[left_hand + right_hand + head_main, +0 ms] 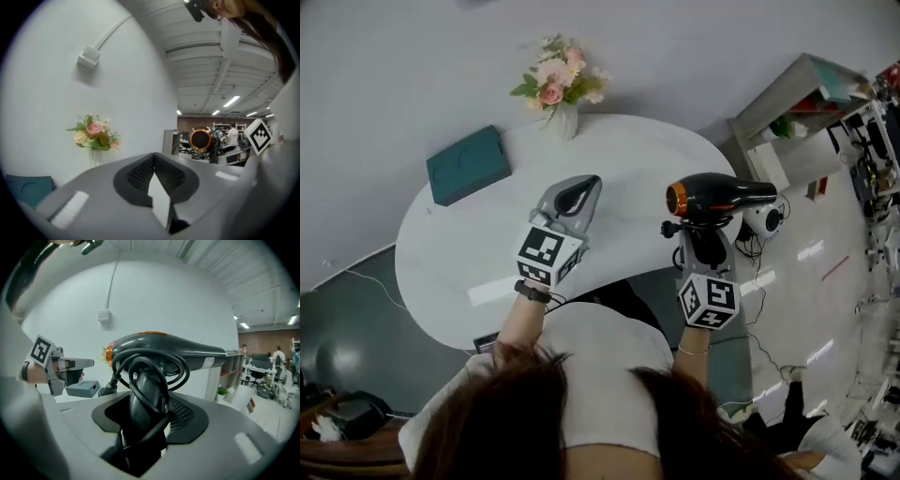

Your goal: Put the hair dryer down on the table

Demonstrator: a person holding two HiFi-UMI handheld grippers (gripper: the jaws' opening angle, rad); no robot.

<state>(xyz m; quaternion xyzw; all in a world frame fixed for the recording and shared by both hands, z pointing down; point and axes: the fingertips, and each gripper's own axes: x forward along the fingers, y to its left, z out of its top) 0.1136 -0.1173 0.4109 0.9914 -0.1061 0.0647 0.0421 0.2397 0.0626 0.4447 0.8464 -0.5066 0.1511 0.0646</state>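
Aloft near the right edge of the white table (459,253), the black hair dryer (722,197) is clamped by its handle in the right gripper (705,236), its cord looped round the handle and its barrel level. Beside it, the left gripper (583,189) hovers with jaws together on nothing. 1 teal box (469,164) and a vase of flowers (558,89) stand on the table's far side.
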